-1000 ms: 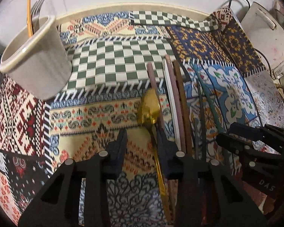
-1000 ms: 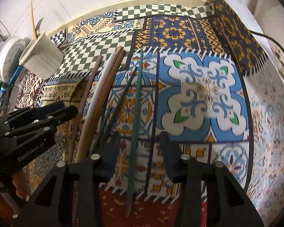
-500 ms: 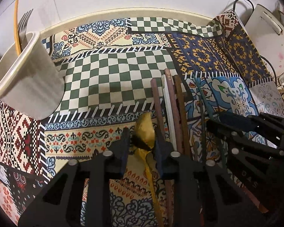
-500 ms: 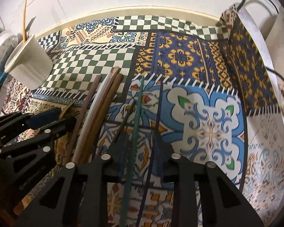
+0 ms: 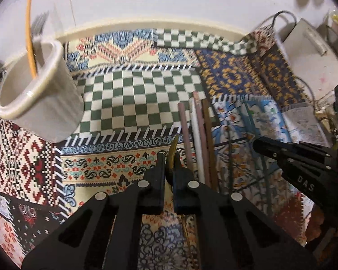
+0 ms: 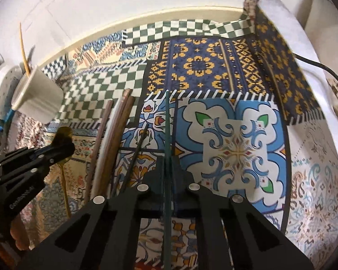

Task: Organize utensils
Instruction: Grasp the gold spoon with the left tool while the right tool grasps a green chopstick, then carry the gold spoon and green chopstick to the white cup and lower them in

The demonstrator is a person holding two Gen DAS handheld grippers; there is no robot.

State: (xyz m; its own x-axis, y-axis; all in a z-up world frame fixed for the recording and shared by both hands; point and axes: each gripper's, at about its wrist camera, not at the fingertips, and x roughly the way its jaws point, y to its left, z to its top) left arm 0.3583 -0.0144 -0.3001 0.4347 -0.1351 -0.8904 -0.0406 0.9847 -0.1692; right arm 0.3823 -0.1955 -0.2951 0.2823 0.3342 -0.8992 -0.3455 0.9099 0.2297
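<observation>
My left gripper [image 5: 168,168] is shut on a gold spoon [image 5: 171,157], its bowl turned on edge between the pads and lifted off the cloth. My right gripper [image 6: 168,164] is shut on a thin dark green chopstick [image 6: 167,121] that points away along the fingers. A beige cup [image 5: 39,94] with an orange stick and a fork in it stands at the far left; it also shows in the right wrist view [image 6: 37,96]. Several brown, pink and white chopsticks [image 5: 199,135] lie side by side on the patterned cloth between the two grippers.
A patchwork patterned cloth [image 5: 135,103] covers the counter up to the white wall. A white appliance [image 5: 311,51] with cables stands at the far right. White dishes [image 6: 0,90] sit behind the cup. A thin black stick [image 6: 135,153] lies beside the green chopstick.
Both grippers have closed: the left on the gold spoon, turning it on edge and lifting it, the right on the green chopstick. Both views have tilted up a little.
</observation>
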